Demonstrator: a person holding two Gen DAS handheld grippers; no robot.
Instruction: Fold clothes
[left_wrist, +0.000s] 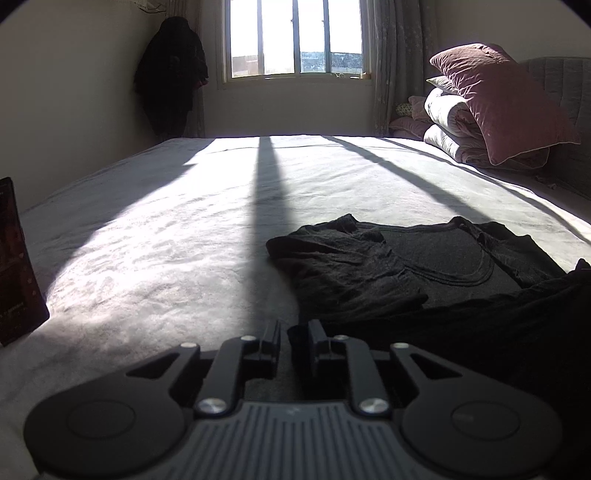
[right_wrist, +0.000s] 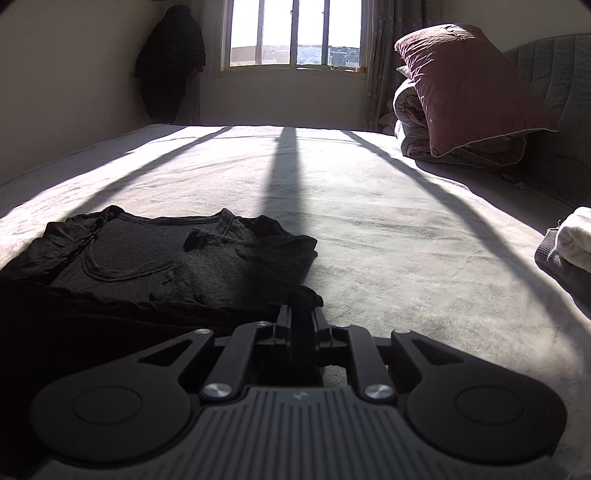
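Note:
A black shirt (left_wrist: 406, 266) lies on the bed, neckline up, both sleeves folded in over the body; it also shows in the right wrist view (right_wrist: 147, 258). My left gripper (left_wrist: 294, 328) sits low at the shirt's near left hem corner, jaws slightly apart, with a bit of black cloth against the right finger. My right gripper (right_wrist: 301, 314) is at the near right hem corner, jaws closed on a fold of the black hem cloth (right_wrist: 306, 295).
The grey bedsheet (left_wrist: 166, 240) is lit by window light with bar shadows. A dark red box (left_wrist: 14, 266) stands at the left. A pink pillow (left_wrist: 506, 103) on folded quilts lies at the headboard. A white and grey garment (right_wrist: 569, 247) lies at the right.

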